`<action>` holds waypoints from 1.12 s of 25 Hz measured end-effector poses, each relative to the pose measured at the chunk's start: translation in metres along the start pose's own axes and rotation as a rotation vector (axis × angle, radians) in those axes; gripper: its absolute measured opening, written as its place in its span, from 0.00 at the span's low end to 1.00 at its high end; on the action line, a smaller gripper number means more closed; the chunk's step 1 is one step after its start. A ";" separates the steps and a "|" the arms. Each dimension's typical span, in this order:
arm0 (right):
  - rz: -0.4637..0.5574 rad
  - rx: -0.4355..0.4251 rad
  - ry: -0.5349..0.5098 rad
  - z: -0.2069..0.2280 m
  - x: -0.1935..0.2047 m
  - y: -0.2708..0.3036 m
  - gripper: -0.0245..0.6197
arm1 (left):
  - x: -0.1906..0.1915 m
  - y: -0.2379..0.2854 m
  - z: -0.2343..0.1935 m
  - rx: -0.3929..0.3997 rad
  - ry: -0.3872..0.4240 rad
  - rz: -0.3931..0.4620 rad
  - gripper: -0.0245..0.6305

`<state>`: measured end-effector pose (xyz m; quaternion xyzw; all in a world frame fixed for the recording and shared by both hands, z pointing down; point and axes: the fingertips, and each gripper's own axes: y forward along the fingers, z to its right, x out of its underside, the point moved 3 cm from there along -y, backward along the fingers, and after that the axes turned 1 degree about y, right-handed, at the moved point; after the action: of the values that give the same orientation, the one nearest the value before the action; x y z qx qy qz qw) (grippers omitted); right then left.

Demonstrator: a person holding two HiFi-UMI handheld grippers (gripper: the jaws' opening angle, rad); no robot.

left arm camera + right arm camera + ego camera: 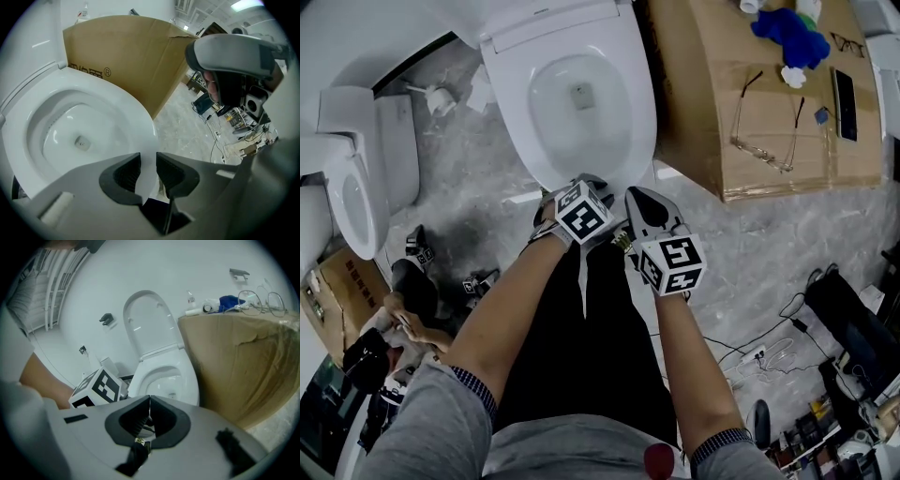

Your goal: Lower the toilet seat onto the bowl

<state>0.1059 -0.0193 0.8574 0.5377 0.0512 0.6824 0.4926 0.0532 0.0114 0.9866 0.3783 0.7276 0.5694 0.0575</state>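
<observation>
The white toilet (567, 103) stands at the top middle of the head view. Its seat (136, 122) lies flat on the bowl, while the lid (150, 322) stands upright against the wall. My left gripper (581, 183) is at the seat's front edge. In the left gripper view the white edge fills the gap between the left gripper's (148, 161) pads, so it is shut on the seat. My right gripper (642, 211) hovers just right of it, short of the bowl. The right gripper (149, 401) is shut with nothing between its pads.
A cardboard box (769, 159) stands right beside the toilet, with glasses (764, 122), a blue object (787, 36) and a phone (845, 103) on it. A second toilet (352, 178) is at the left. Cables (769, 352) lie on the marble floor at the right.
</observation>
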 end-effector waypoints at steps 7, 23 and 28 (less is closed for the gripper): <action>0.027 0.001 -0.011 -0.004 -0.021 -0.015 0.06 | -0.019 -0.035 0.000 -0.038 -0.051 0.096 0.25; 0.130 -0.120 -0.176 -0.088 -0.166 -0.118 0.06 | -0.111 -0.307 0.058 -0.179 -0.097 0.521 0.17; 0.176 -0.180 -0.254 -0.131 -0.210 -0.160 0.06 | -0.125 -0.373 0.094 -0.195 -0.062 0.614 0.13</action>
<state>0.0885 -0.0305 0.5638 0.5756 -0.1201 0.6511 0.4799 0.0091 -0.0158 0.5857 0.5899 0.5193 0.6155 -0.0588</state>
